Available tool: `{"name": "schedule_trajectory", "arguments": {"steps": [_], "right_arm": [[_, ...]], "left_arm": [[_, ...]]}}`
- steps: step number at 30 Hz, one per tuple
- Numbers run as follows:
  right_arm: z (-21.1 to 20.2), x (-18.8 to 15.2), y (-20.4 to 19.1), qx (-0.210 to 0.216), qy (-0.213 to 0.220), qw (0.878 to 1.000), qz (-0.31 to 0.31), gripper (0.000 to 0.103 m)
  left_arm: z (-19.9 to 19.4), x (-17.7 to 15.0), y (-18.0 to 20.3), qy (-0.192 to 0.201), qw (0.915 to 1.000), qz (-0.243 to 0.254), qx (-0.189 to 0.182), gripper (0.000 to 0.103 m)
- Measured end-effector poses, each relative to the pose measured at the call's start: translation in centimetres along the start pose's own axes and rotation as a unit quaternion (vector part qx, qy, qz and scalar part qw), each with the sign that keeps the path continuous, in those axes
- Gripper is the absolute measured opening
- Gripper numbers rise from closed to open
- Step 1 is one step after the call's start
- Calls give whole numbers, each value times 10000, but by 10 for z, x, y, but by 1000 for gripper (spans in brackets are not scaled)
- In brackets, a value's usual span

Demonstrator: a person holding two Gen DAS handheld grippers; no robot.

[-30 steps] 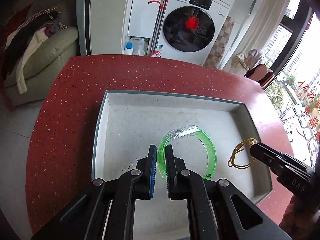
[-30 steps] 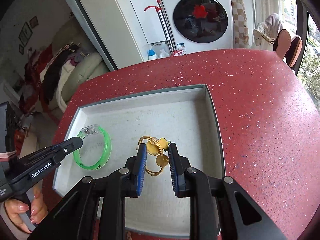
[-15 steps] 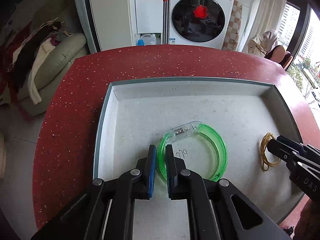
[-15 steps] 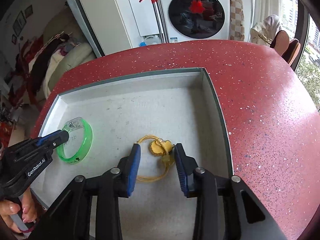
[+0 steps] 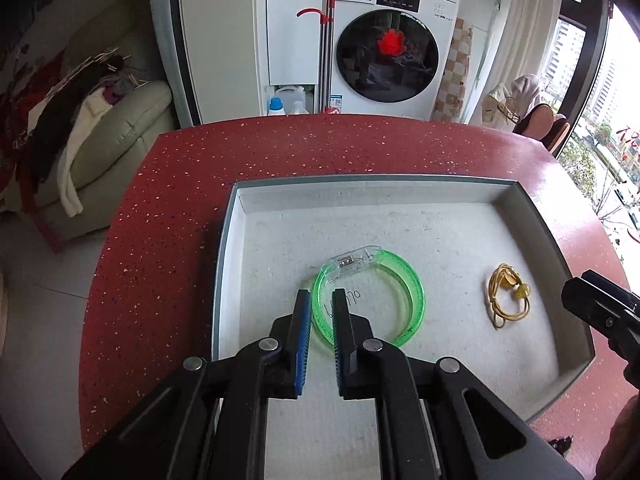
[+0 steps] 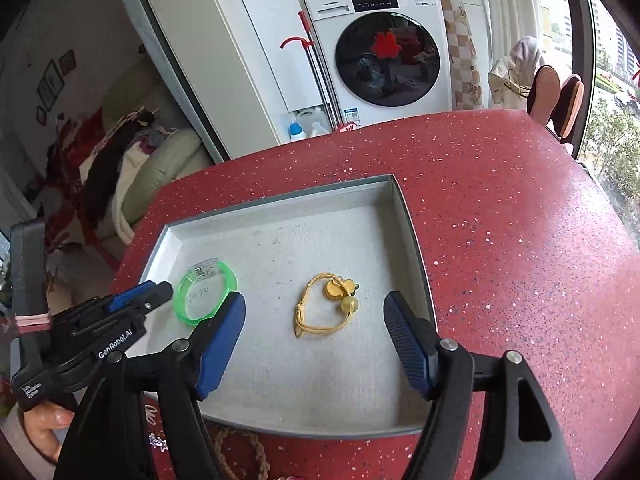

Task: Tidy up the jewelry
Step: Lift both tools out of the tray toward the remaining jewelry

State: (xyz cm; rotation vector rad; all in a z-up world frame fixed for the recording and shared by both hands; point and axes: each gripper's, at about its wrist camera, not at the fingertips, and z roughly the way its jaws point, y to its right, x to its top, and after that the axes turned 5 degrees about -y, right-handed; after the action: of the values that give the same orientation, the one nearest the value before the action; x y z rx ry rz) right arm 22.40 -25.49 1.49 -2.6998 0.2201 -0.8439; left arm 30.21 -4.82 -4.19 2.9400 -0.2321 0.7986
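The green bangle [image 5: 370, 298] lies flat on the floor of the grey tray [image 5: 360, 190], toward the tray's left side, its clear clasp block [image 5: 352, 262] turned to the far rim, toward the washing machine. Handwriting shows on the tray floor through the ring, too small to read. The gold cord bracelet [image 6: 324, 306] lies flat well to the right of the bangle, apart from it; its loop runs lengthwise from near to far, with the two gold charms [image 6: 340, 290] at the far right end.

The left gripper [image 5: 322, 296] has just been opening: its blue-padded fingers [image 5: 302, 320] straddle the near left arc of the bangle with a gap on either side, so the ring is released. The right gripper [image 6: 314, 314] has also just been opening, and its fingers [image 6: 222, 336] stand wide apart on either side of the gold bracelet without touching it.

The left gripper's black side reads "GenRobot.AI" in the right wrist view, with a hand [image 6: 44, 426] below it. The tray sits on a red speckled counter [image 6: 500, 240]. Beyond it stands a white washing machine [image 5: 390, 48] marked "Panasonic", a red-handled mop [image 5: 324, 40] leaning beside it.
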Motion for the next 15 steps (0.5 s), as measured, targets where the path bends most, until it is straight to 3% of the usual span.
{"name": "schedule_trajectory", "arguments": {"steps": [1, 2, 9, 10, 11, 12, 15], "right_arm": [[-7, -3, 2, 53, 36, 10000, 38, 78], [-14, -7, 1, 103, 68, 9999, 66, 79], [-56, -41, -2, 453, 381, 9980, 230, 87], [-62, -47, -2, 494, 447, 9974, 263, 88], [-67, -53, -2, 527, 520, 9969, 282, 100], [-73, -60, -2, 551, 608, 9962, 292, 103], [-86, -81, -1, 633, 841, 9936, 410, 103]], "left_arm": [[-6, -1, -1, 35, 10000, -24, -34, 98], [-15, -4, -4, 165, 9998, -125, -60, 103], [-63, -25, -15, 564, 9983, -19, -127, 103], [-69, -30, -18, 580, 9982, 3, -174, 103], [-73, -35, -21, 558, 9981, 11, -241, 103], [-77, -41, -25, 512, 9981, 17, -340, 103], [-84, -62, -35, 384, 9983, 27, -440, 103]]}}
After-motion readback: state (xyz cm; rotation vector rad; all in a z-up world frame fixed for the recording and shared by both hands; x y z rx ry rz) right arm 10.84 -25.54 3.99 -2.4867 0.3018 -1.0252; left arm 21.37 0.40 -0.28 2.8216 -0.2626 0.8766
